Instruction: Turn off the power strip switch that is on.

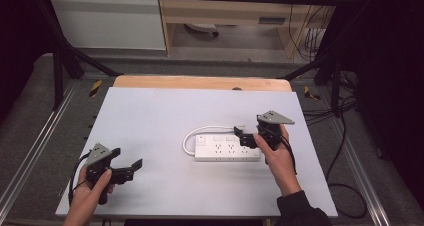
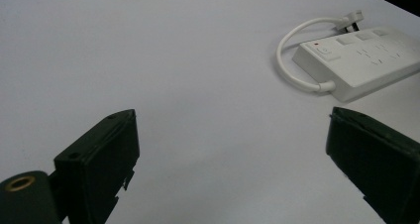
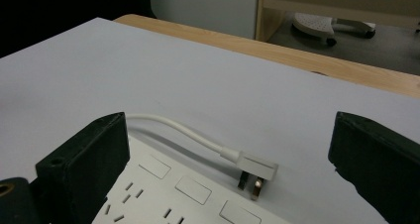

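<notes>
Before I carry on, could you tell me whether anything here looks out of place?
Nothing looks damaged or spilled. The white power strip lies flat on the table, its short cord looped round to its plug, which rests unplugged beside it.

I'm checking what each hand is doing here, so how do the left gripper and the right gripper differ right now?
The left gripper hovers over bare table, far from the power strip; the right gripper sits above the strip's right end. The left gripper's jaws frame empty surface, while the right gripper's jaws frame the strip's plug and cord. Shared: both are open, holding nothing, each carrying a grey plate.
</notes>
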Tool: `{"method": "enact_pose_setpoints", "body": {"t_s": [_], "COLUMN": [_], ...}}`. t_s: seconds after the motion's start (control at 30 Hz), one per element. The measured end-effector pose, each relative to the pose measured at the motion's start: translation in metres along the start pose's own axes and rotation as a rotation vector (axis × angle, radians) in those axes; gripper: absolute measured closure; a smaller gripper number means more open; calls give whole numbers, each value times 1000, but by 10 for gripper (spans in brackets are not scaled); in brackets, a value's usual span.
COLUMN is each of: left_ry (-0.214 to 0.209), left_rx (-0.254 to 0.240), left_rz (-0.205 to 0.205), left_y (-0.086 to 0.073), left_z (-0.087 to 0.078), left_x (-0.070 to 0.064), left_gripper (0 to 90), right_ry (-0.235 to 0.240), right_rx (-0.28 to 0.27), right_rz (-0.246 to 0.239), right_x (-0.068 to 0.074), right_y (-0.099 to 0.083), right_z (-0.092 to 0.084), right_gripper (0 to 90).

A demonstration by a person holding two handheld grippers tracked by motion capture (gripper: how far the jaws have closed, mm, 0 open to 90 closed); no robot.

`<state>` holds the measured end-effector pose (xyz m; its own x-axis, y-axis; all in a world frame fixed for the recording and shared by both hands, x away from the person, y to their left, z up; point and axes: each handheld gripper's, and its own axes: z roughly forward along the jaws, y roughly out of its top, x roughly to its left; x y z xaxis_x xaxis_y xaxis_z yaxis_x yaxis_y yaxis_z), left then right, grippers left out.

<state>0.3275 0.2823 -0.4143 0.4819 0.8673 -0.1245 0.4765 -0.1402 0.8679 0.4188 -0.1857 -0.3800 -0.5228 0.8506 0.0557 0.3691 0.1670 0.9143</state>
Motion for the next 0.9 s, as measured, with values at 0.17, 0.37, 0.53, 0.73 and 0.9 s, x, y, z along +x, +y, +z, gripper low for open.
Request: {"method": "enact_pose_setpoints", "body": {"t_s": [0.17,0.37,0.53,0.73,0.9], "left_ry": [6,3,5,3,5], "left_rx": [-2,-3,-7,-15,-20], "left_rz": [0,0,0,-6,-9], "left_y": [0,0,0,0,0], "left_z": [0,0,0,-1,-1], "left_x": [0,1,1,1,1], "left_gripper": [62,62,62,63,63], "right_ry": [-13,-29,-39,-49,-66], "right_rx": [-13,-34,-39,-43,-45], "right_rz": [7,25,34,41,53], "right_x": [-7,-16,-22,-30,-36], "right_y": [-1,-2,-5,-11,-16], "right_z": [-10,-21,-29,-39,-48], "right_gripper": [32,41,44,49,49]}}
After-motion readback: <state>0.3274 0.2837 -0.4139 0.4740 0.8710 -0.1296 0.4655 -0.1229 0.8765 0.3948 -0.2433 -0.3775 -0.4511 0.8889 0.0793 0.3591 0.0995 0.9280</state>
